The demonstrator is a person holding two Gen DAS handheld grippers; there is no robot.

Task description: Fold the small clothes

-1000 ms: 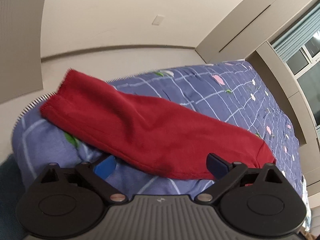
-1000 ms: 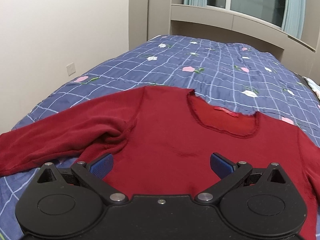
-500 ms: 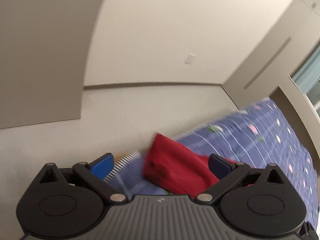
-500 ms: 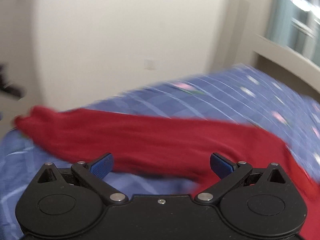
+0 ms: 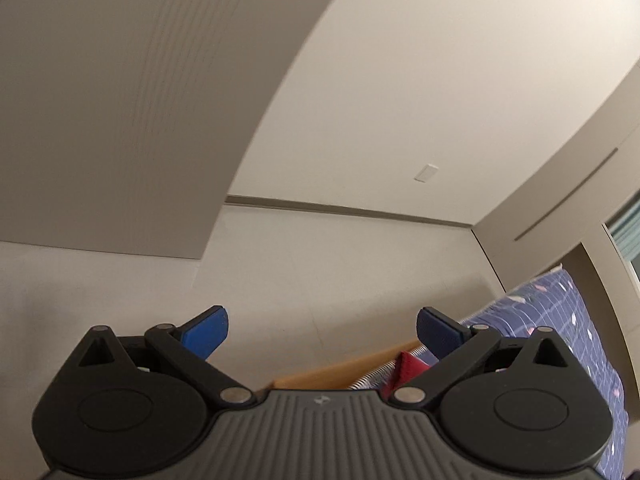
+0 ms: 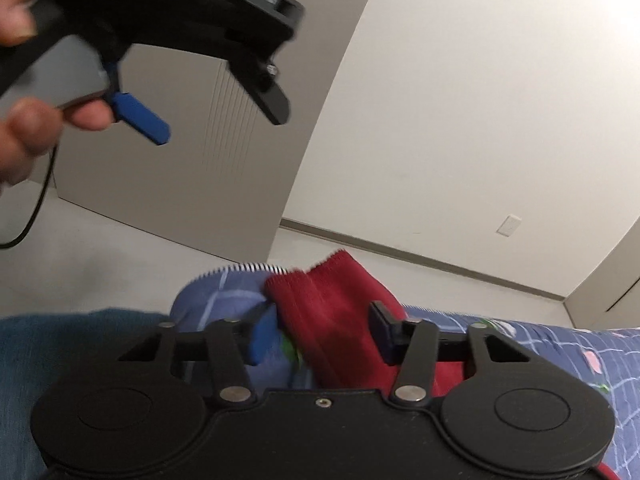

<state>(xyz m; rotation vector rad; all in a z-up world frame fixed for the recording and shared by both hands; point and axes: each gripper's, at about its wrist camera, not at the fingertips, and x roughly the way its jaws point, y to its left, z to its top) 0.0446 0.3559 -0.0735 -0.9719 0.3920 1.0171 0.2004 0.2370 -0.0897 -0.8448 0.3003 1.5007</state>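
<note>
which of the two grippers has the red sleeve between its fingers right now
The right gripper: its jaws have just been closing around the red sleeve cuff on the bed's edge. The left gripper is wide open over bare floor.

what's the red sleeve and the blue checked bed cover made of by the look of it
Red sleeve: looks like a soft knit, wool or acrylic, matte; the cuff shows ribbed lines and a fuzzy edge. Bed cover: seems a thin woven cotton or blend, smooth and matte, with printed white grid lines and small flowers. The exact fibre cannot be told.
</note>
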